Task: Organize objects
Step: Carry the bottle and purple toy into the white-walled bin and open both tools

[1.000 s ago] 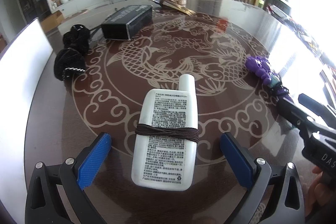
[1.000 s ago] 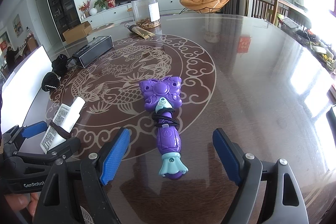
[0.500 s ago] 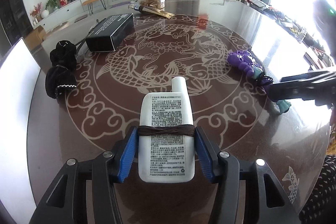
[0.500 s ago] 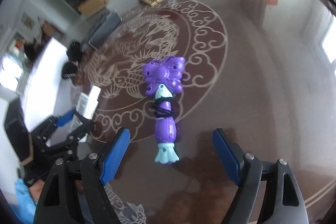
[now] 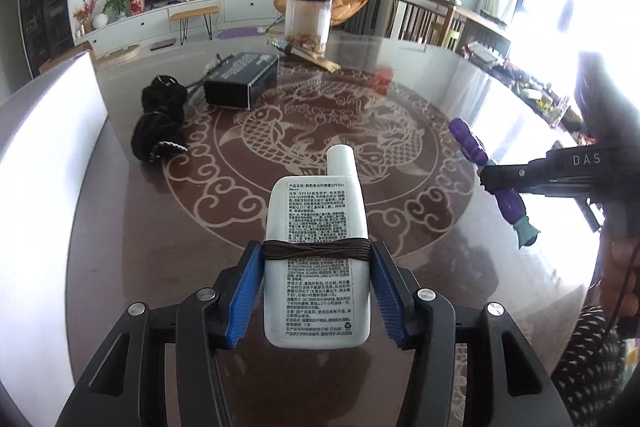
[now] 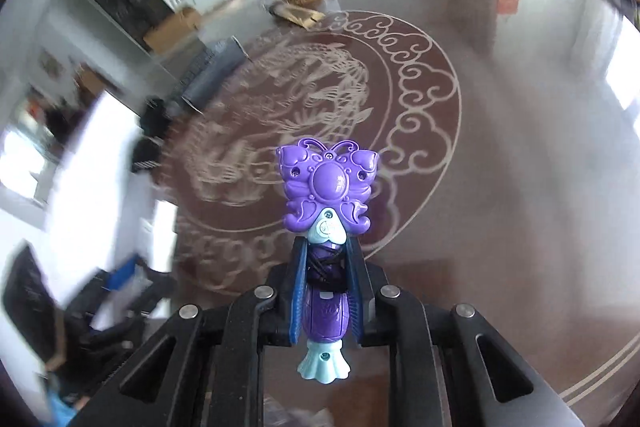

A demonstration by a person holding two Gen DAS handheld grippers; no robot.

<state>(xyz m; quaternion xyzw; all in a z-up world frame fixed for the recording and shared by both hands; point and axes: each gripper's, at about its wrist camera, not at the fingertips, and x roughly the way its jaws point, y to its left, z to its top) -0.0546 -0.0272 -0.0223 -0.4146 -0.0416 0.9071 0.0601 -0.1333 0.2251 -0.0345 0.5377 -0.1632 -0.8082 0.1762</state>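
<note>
A flat white sunscreen bottle (image 5: 318, 227) with a brown hair tie wound round it is clamped between the blue pads of my left gripper (image 5: 316, 259), lifted above the table. A purple butterfly toy wand (image 6: 326, 187) with a black hair tie on its handle is pinched at the handle by my right gripper (image 6: 326, 267), its butterfly head pointing away from the camera. From the left wrist, the same purple wand (image 5: 472, 143) shows at the right, raised off the table in the right gripper (image 5: 496, 179).
On the round brown table (image 5: 420, 267) with a fish pattern lie a black box (image 5: 240, 79), a black bundled cloth (image 5: 160, 123), a clear jar (image 5: 308, 23) and a gold-wrapped packet (image 5: 308, 55). A white board (image 5: 44, 163) stands at the left edge. A person's hand and patterned sleeve (image 5: 592, 359) are at the right.
My left gripper closed on the white bottle and lifted it. My right gripper closed on the purple wand's handle and raised it off the table.
</note>
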